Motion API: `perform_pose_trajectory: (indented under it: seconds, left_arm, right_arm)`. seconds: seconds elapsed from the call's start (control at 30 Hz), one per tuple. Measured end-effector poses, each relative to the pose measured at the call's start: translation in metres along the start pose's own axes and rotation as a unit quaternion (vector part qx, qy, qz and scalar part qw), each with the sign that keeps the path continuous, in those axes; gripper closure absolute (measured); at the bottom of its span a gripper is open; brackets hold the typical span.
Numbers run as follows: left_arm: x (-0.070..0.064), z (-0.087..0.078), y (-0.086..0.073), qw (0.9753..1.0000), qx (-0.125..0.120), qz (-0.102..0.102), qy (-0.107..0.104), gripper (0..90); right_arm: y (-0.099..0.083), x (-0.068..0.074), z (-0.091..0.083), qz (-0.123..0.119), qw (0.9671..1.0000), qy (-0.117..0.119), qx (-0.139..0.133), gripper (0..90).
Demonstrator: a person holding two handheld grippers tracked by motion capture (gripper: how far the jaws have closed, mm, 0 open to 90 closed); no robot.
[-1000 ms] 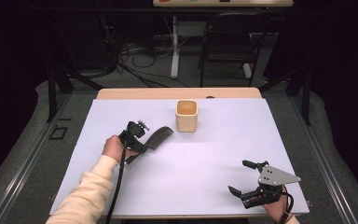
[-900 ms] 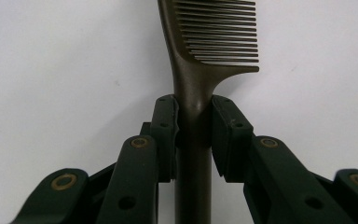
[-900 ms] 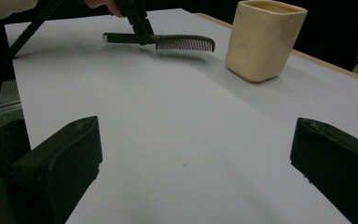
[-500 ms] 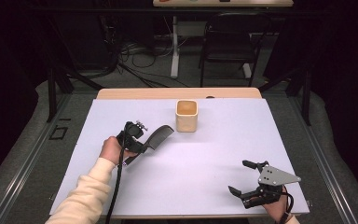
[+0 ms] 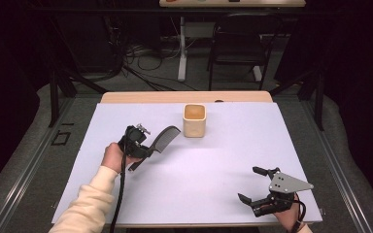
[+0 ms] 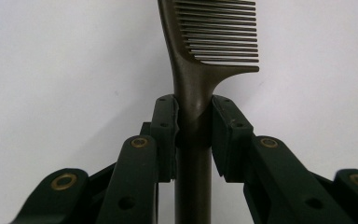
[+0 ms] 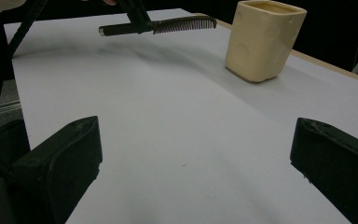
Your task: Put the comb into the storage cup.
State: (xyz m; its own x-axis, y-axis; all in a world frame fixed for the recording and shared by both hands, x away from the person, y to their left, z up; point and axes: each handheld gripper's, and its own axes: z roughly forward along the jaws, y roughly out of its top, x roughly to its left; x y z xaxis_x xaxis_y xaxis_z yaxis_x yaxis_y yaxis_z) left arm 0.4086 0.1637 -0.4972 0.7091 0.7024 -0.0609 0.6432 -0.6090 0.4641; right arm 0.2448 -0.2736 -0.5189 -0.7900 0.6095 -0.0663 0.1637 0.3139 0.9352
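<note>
The left gripper (image 5: 143, 148) clamps the comb (image 5: 164, 137) by its handle, teeth toward the cup (image 5: 194, 120) for dropping in, while the right gripper (image 5: 252, 187) waits wide open, empty, near right.

Dark room; black chair (image 5: 237, 46), floor cables (image 5: 136, 68) behind table (image 5: 184, 97).

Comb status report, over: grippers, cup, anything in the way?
Left gripper shut on comb, held above the table. Right gripper open, idle near table edge. Cup upright just beyond comb tip, path clear.
</note>
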Motion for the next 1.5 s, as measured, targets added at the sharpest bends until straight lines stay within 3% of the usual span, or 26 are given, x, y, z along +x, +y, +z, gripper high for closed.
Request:
perform_pose_trajectory:
  seconds: [0.4, 0.8, 1.5]
  left_arm:
    - [-0.002, -0.003, -0.004, 0.9991, -0.041, -0.008, -0.006, 72.4]
    - [-0.002, -0.005, -0.012, 0.9951, -0.096, -0.023, -0.002, 72.4]
    - [0.000, -0.008, -0.018, 0.9900, -0.138, -0.028, 0.005, 72.4]
  right_arm:
    - [0.000, 0.000, 0.000, 0.000, 1.0000, -0.001, 0.000, 1.6]
    - [0.000, 0.000, 0.000, 0.000, 1.0000, 0.000, 0.001, 1.6]
    - [-0.001, -0.001, 0.000, 0.000, 1.0000, -0.001, 0.004, 1.6]
